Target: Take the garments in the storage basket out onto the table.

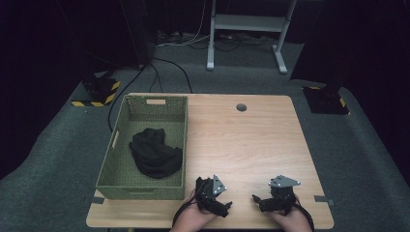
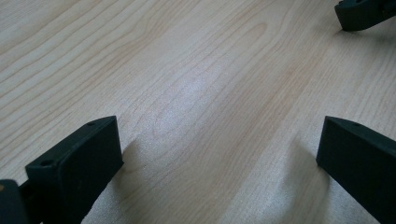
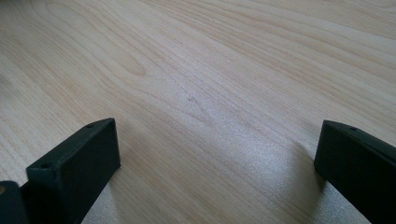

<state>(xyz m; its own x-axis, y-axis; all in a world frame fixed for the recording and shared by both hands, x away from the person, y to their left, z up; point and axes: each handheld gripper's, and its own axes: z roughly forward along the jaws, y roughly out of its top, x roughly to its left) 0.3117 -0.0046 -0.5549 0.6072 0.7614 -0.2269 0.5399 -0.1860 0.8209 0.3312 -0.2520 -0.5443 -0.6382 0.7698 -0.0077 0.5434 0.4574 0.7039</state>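
I see a table [image 1: 251, 140] of pale wood with a smooth, faintly sheened grain. The basket [image 1: 109, 169] looks like woven green plastic, matt. The cloth [image 1: 154, 152] in it is soft black fabric. My left gripper [image 1: 227, 207] and right gripper [image 1: 256, 199] show matt black plastic jaws.

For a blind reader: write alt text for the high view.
Two hand-held grippers, left and right, rest open and empty at the near edge of a wooden table. On the table's left side, a green basket holds a crumpled black cloth.
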